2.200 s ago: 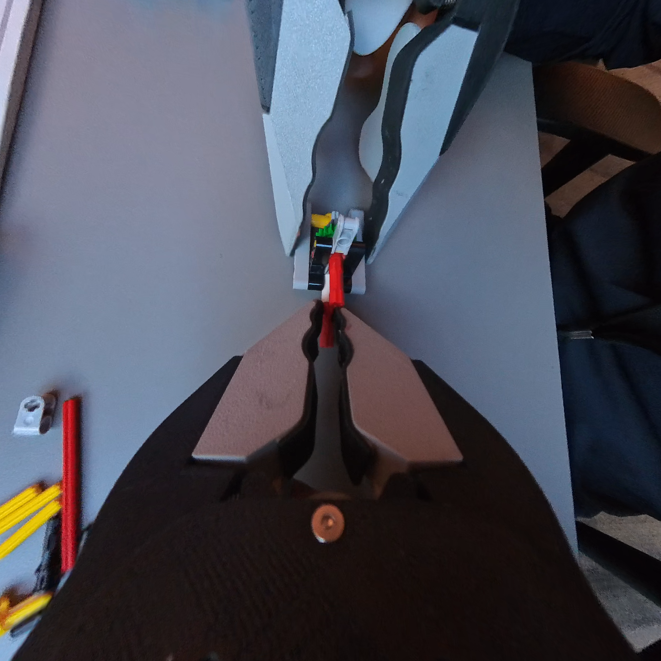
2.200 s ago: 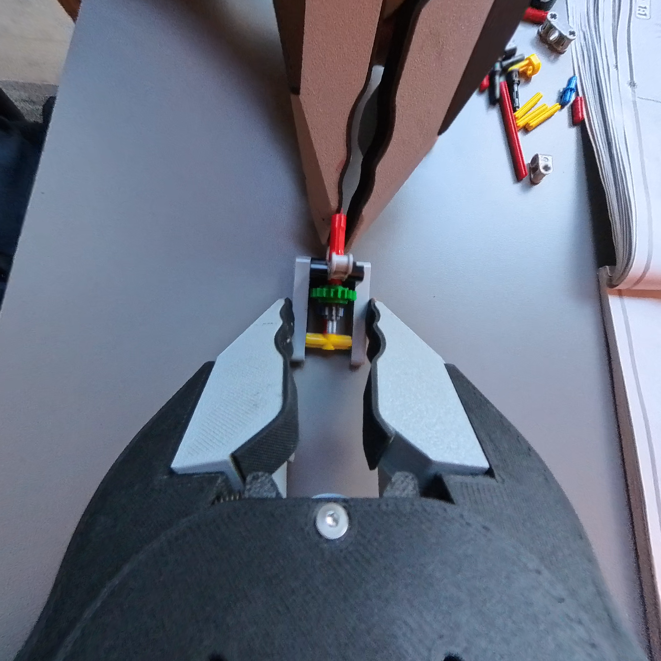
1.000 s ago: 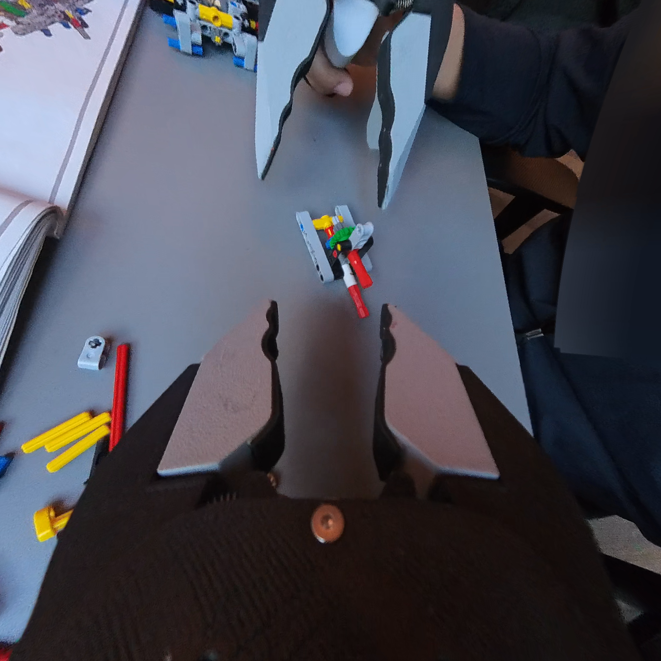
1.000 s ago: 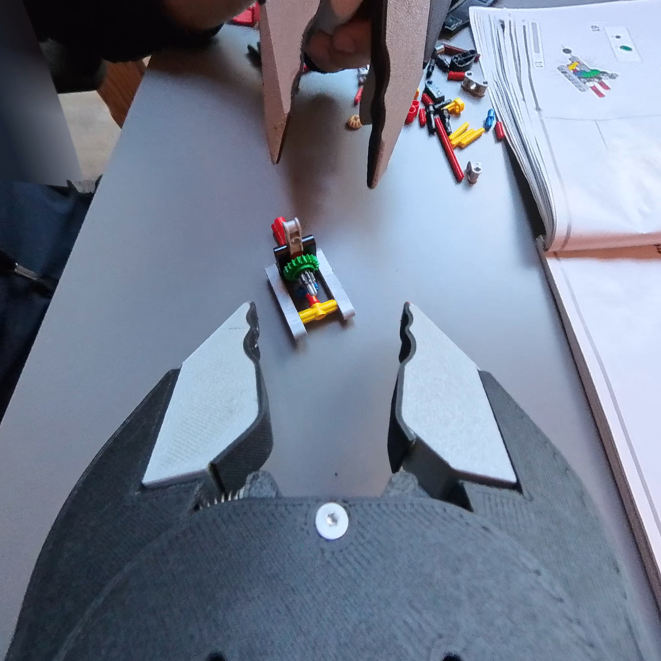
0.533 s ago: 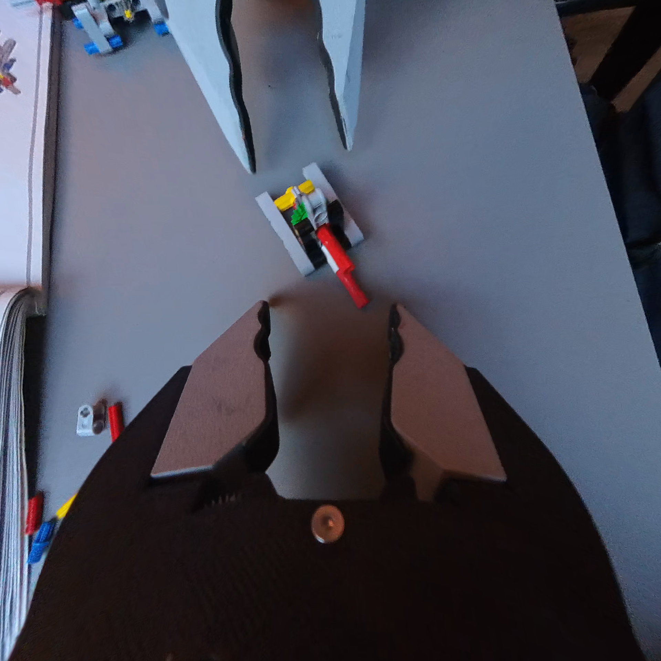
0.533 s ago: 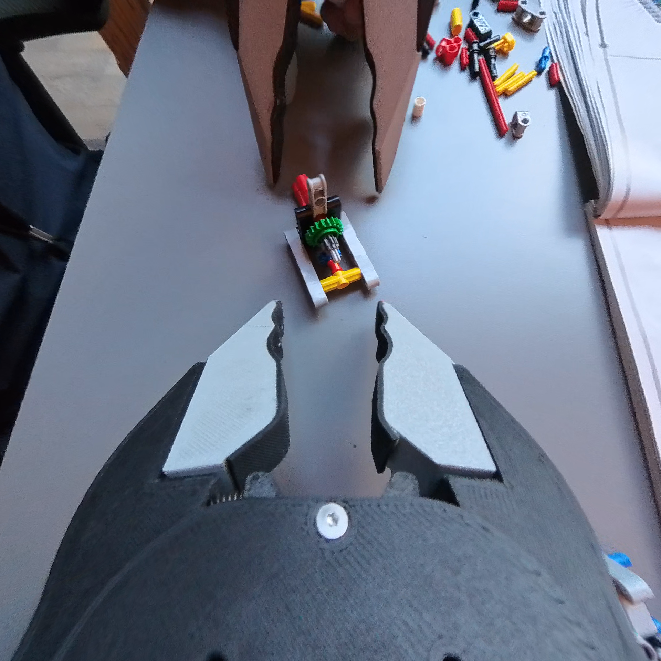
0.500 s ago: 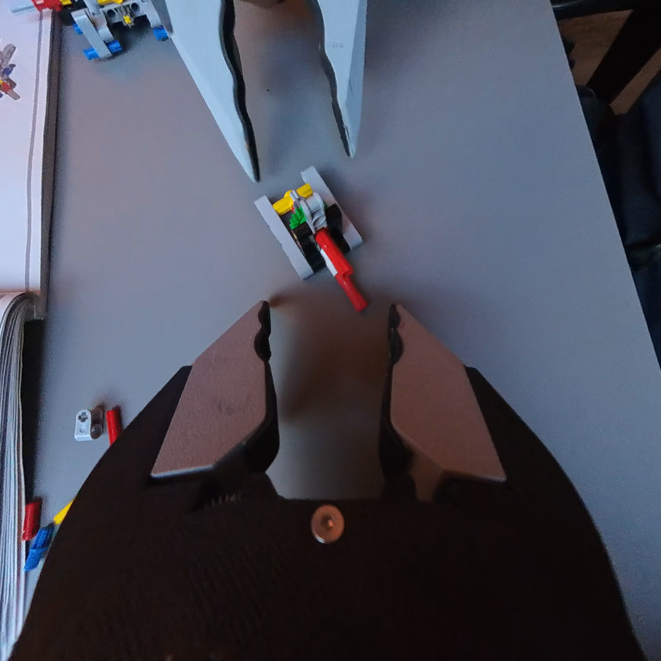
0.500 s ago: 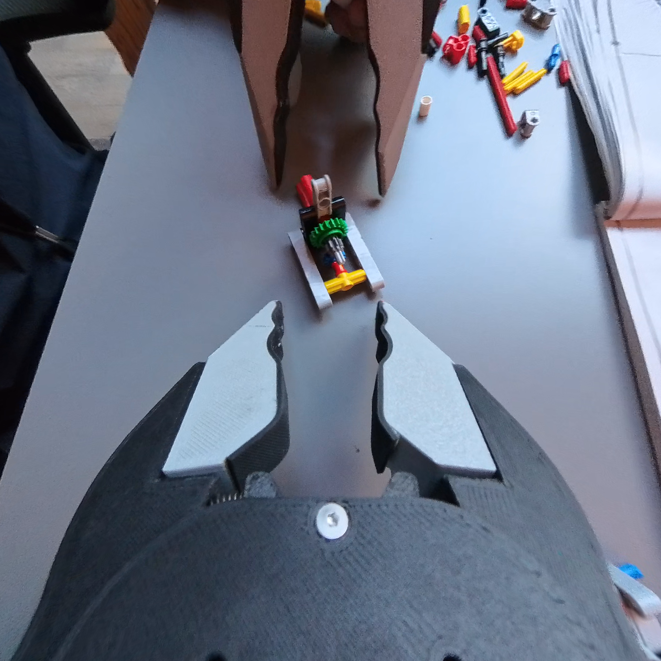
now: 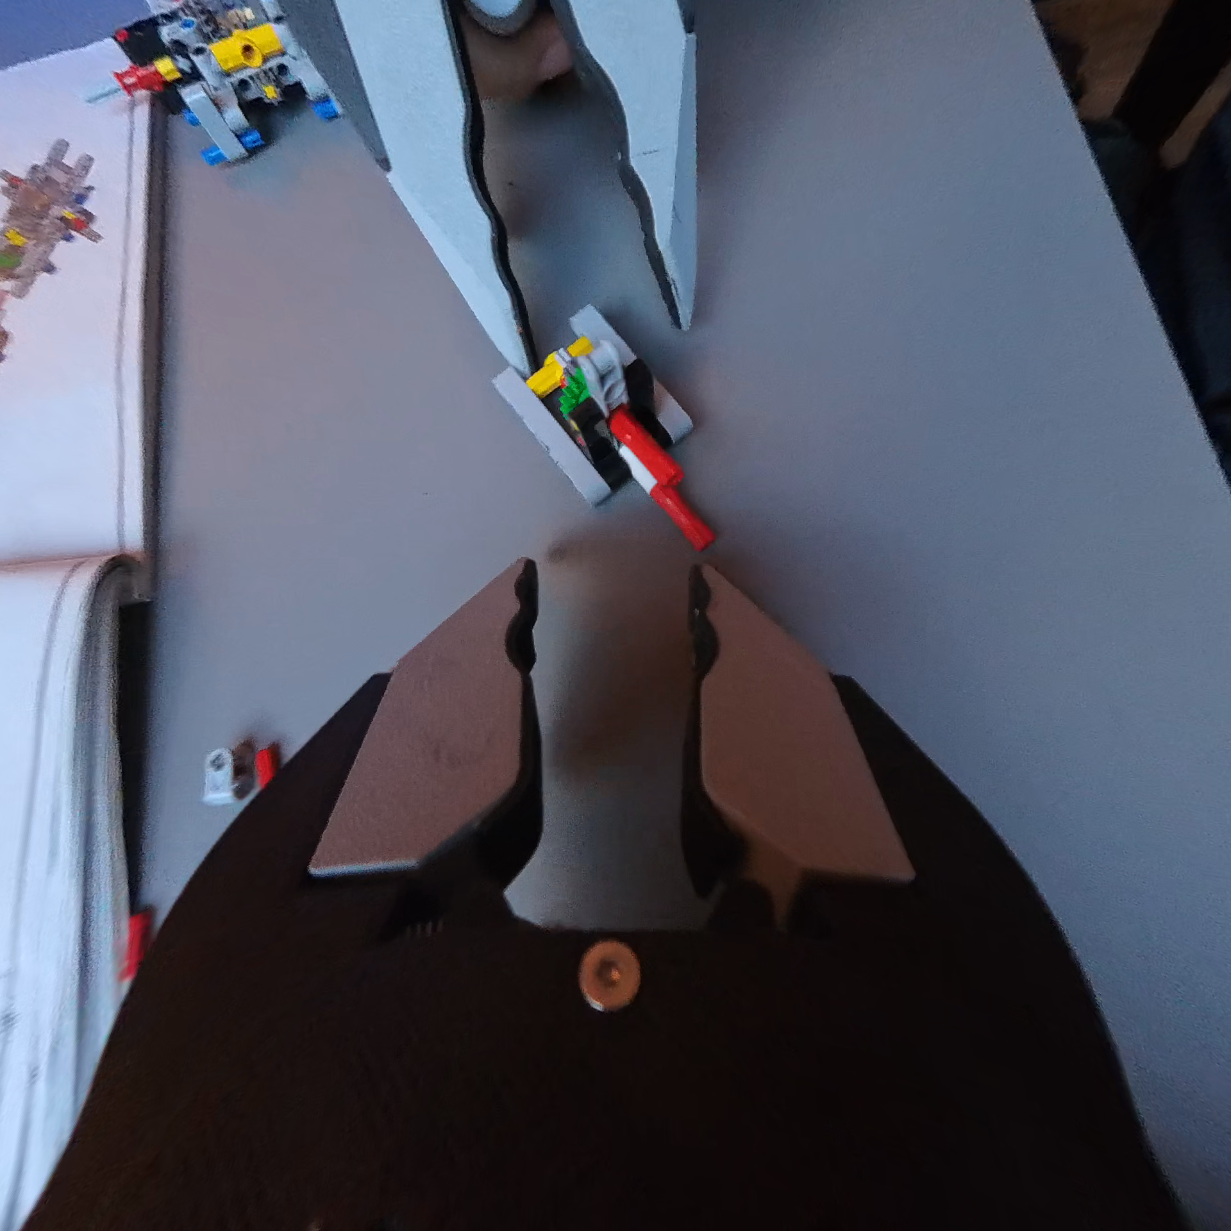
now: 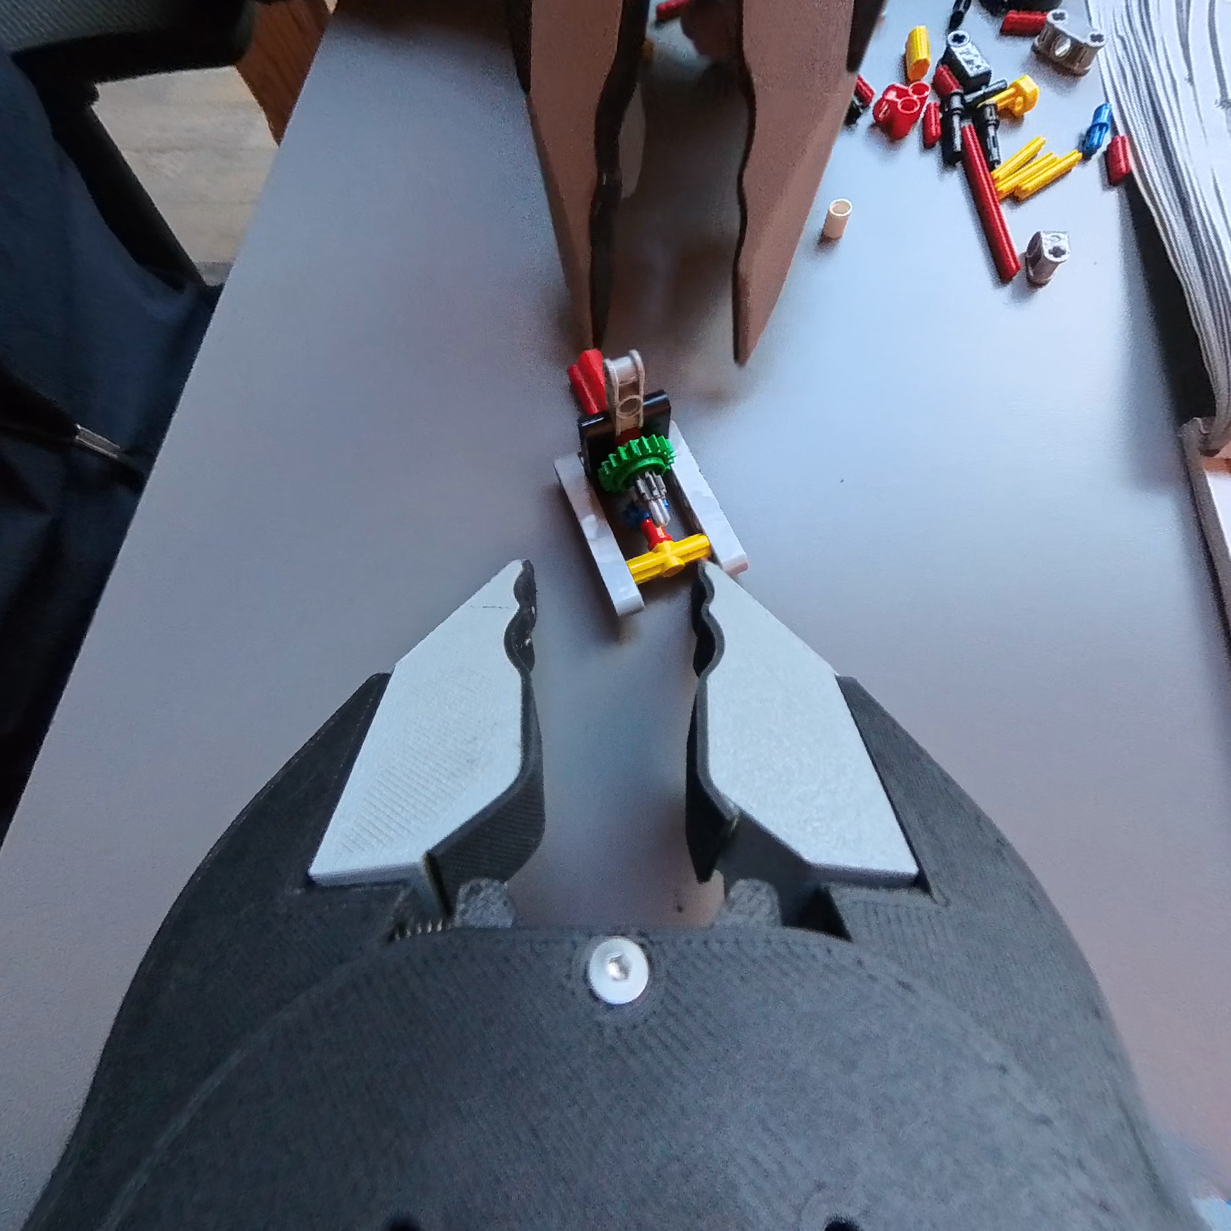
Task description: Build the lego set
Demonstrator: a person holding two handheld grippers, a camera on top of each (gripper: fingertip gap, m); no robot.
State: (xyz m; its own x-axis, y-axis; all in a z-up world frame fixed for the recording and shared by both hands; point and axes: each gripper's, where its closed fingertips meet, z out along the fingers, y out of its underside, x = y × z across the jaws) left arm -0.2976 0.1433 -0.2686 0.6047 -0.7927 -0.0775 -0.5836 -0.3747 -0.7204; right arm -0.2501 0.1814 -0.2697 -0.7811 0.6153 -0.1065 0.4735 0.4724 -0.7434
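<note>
Brick assembly [image 10: 649, 496] is lying on the grey table [image 10: 932, 533] between your two tools; your right tool [image 10: 613, 586] is gaping empty, one fingertip [image 10: 706, 586] just beside its yellow axle, while your left tool [image 9: 609, 579] is hanging unclenched near its red pin [image 9: 673, 496]

Left gripper [image 9: 609, 573] open over grey table [image 9: 932, 466], nothing between brown fingers [image 9: 453, 719]. Just ahead, small brick assembly [image 9: 586, 406] lying flat: grey side beams, yellow piece, green gear, red axle [image 9: 666, 486] pointing at right fingertip, not touching. Right gripper [image 9: 599, 333] opposite, grey fingers apart, one tip at assembly's far corner. Open booklet [image 9: 60, 400] at left; larger model [image 9: 226, 73] far left; small loose parts [image 9: 236, 773] near booklet.
</note>
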